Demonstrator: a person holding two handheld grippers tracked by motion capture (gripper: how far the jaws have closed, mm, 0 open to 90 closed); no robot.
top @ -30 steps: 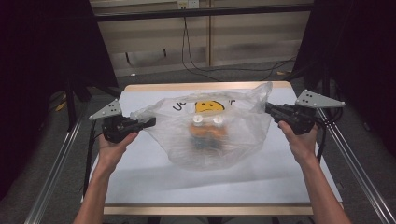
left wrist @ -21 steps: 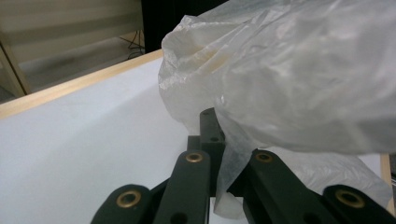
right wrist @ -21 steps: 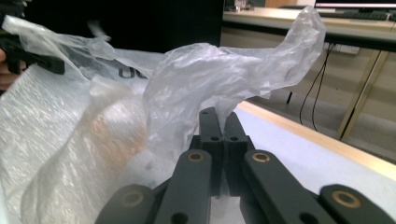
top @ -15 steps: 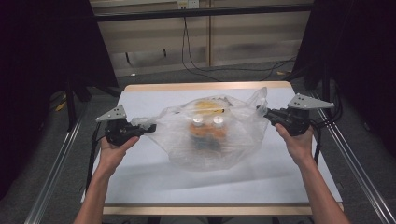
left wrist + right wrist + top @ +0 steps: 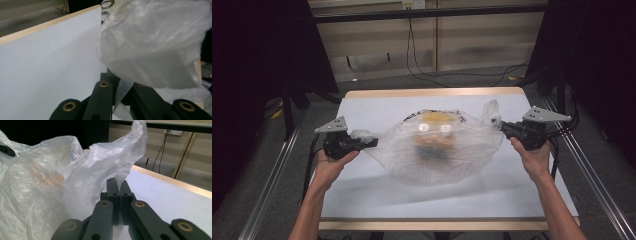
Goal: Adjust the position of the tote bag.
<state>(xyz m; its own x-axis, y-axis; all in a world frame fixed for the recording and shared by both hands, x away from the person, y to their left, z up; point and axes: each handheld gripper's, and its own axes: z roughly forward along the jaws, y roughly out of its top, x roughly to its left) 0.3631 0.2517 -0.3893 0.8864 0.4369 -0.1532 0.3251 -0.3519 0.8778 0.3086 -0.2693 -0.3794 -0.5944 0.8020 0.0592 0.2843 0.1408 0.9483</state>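
A clear plastic bag [image 5: 439, 145] hangs stretched between my two grippers over the white table [image 5: 377, 107]. Blurred orange and white items [image 5: 434, 132] lie inside it. My left gripper [image 5: 373, 143] is shut on the bag's left edge; the film [image 5: 152, 45] bulges over its jaws and a fold is pinched between them. On the opposite side my right gripper [image 5: 504, 127] is shut on the bag's right edge, where a strip of film [image 5: 120, 170] rises from between its closed jaws.
The table has a wooden rim [image 5: 432, 93] and metal rails [image 5: 272, 180] run along both sides. Cables [image 5: 422, 55] lie on the floor behind, before a pale wall. Dark areas flank the table.
Both grippers have sunk toward the table with the bag. The bag has dropped and spread flatter, and its printed yellow face no longer faces the camera.
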